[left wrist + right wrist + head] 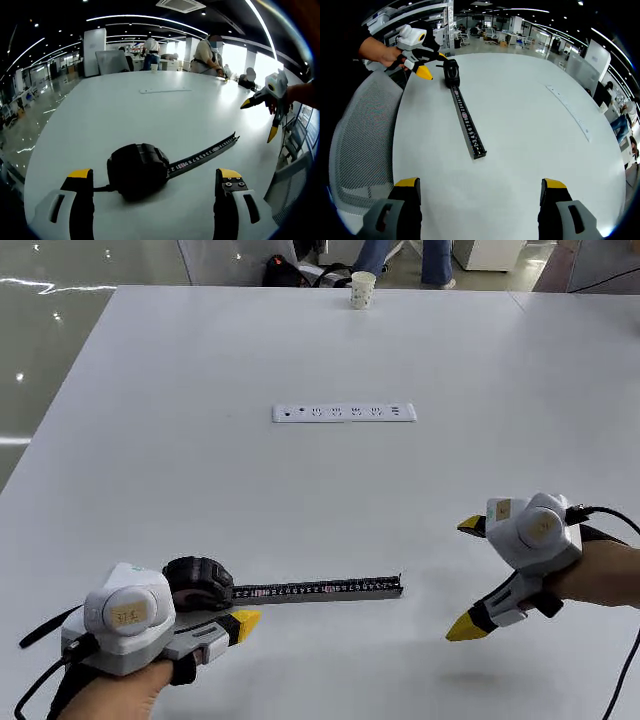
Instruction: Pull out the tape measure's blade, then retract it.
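Nearest us, the left claw [154, 175] is gaping wide open, its yellow-tipped jaws standing either side of the black, rounded tape measure case [198, 583] without pinching it. The case is resting on the white desk [300, 500], and the dark, numbered blade [320, 589] is lying flat, stretching out from it toward the right. Well apart from the blade's end, the right claw [466, 576] is hovering released, gripping nothing. Farther back, a white power strip [344, 413] is lying flat, and a paper cup [363, 289] is standing near the far edge.

Head view: tape measure case [205, 580] partly hidden behind left claw [218, 598]; blade [320, 589] numerals unreadable.
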`<move>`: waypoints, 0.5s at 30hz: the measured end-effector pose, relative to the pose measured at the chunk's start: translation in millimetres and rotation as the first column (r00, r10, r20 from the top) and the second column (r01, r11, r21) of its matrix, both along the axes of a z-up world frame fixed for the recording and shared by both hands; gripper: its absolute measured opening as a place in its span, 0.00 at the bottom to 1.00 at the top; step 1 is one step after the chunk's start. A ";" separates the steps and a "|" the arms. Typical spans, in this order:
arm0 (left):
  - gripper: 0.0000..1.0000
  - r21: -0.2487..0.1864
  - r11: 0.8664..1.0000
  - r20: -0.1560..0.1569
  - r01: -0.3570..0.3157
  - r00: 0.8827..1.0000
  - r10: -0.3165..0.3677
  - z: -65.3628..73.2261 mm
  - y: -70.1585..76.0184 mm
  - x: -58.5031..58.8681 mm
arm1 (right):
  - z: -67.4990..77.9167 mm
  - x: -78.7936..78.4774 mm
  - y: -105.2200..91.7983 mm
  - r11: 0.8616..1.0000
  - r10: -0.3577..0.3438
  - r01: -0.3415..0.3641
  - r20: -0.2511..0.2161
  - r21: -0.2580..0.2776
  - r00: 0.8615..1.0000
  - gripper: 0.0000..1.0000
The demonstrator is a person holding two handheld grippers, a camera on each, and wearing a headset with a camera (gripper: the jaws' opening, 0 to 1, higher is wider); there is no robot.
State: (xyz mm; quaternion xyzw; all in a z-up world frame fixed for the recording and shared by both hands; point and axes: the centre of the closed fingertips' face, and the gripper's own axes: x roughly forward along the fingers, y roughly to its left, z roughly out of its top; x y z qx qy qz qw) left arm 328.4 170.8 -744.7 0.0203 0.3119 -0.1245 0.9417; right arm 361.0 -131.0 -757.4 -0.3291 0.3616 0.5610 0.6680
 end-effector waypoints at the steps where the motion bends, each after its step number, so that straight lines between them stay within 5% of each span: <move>1: 0.99 0.008 1.000 0.007 -0.003 1.000 0.003 -0.3 0.7 1.9 | -2.6 0.3 -0.2 1.000 0.014 -0.014 0.002 -0.013 1.000 0.99; 15: 0.99 -0.032 0.999 0.021 -0.029 0.999 0.030 -6.7 -5.4 19.4 | -18.8 11.6 21.6 0.998 0.055 -0.056 -0.032 -0.031 0.998 0.99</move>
